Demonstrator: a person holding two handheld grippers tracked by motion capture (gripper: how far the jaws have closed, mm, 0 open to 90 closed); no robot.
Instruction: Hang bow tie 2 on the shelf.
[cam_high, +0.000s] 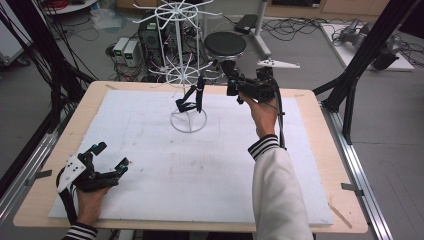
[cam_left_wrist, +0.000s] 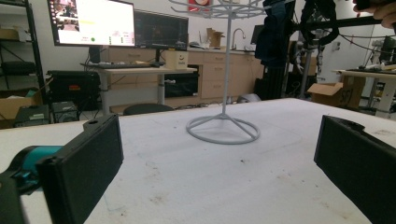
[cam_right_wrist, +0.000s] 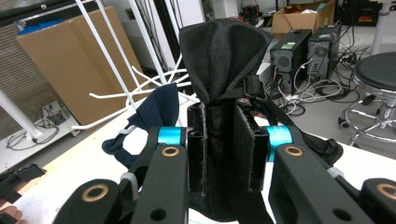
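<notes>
The left gripper (cam_high: 111, 156) is held low over the near-left corner of the worktop (cam_high: 310, 107), well apart from the rack (cam_high: 186, 75); its jaws are spread wide and nothing is between them. In the left gripper view the rack's ring base (cam_left_wrist: 223, 129) is seen ahead on the white mat (cam_left_wrist: 233, 177), with bare mat between it and the jaws.

The rack stands at the far middle of the worktop. A dark blue cloth (cam_right_wrist: 156, 112) is seen hanging from one of its lower arms in the right gripper view; in the high view a dark strap (cam_high: 192, 100) dangles beside the post.

To the right of the rack, and raised to the level of its lower arms, the right gripper (cam_high: 226, 67) is clamped on a black pouch (cam_right_wrist: 224, 60). The pouch is pinched between the pads just below its bunched top, and its strap buckle (cam_right_wrist: 252, 86) lies at the right jaw.

The step in hand is judged to be hanging the pouch on the rack. For the next move the pouch's loop would have to be carried left to a free arm tip, slid over it, and only then released. The loop's opening cannot be made out clearly, so careful alignment would be called for.
</notes>
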